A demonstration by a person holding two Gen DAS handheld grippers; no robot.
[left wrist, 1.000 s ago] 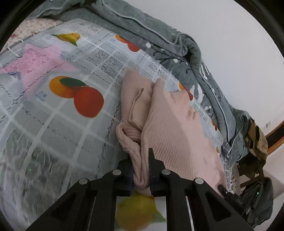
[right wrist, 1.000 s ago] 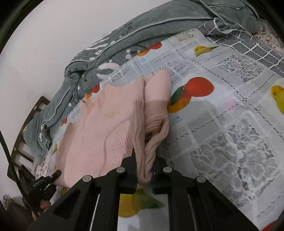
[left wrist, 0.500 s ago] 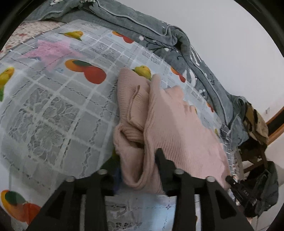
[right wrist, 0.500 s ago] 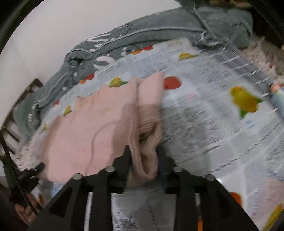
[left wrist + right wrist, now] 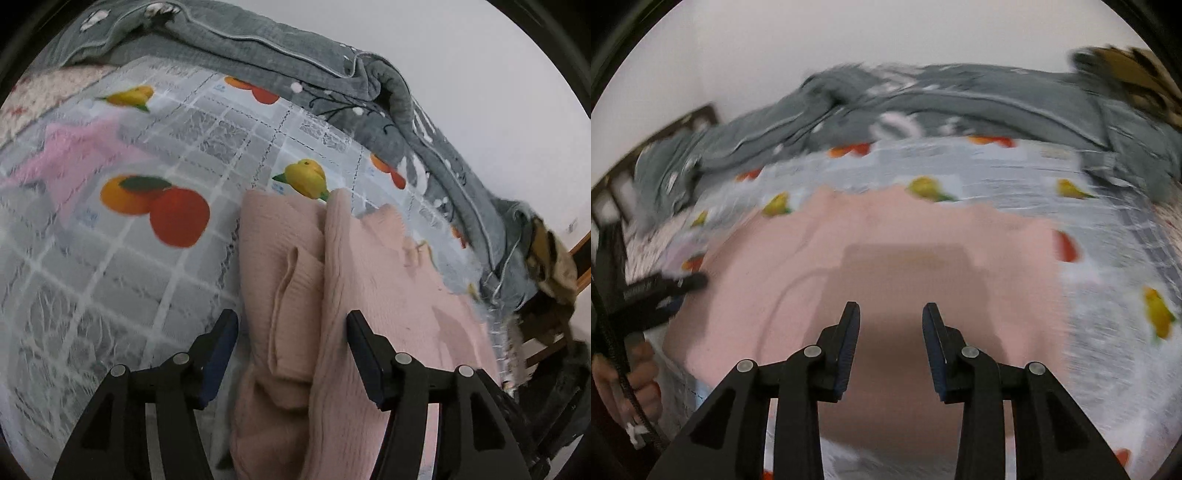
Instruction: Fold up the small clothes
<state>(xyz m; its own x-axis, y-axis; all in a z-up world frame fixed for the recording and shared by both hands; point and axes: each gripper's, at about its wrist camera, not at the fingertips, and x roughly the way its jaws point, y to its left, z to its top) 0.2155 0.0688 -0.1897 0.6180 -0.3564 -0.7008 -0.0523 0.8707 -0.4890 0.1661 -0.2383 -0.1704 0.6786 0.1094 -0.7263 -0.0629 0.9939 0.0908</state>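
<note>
Sweater (image 5: 388, 295), pink knit, lies part-folded on fruit-print sheet (image 5: 110, 277), long axis running away from me. L gripper (image 5: 291, 325): jaws opening, straddling the folded edge, pads off cloth. R gripper (image 5: 890, 317): jaws apart, empty, over sweater body. I judge L nearer the fold.

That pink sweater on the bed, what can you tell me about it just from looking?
The pink sweater is a pale, ribbed knit, soft-looking. It lies flat on the fruit-print sheet, one side folded inward so a sleeve lies in a thick lengthwise ridge. The grey quilt is bunched beyond it. The left gripper straddles that fold, jaws opening, pads off the cloth. The right gripper hovers open above the sweater; that view is blurred.
</note>
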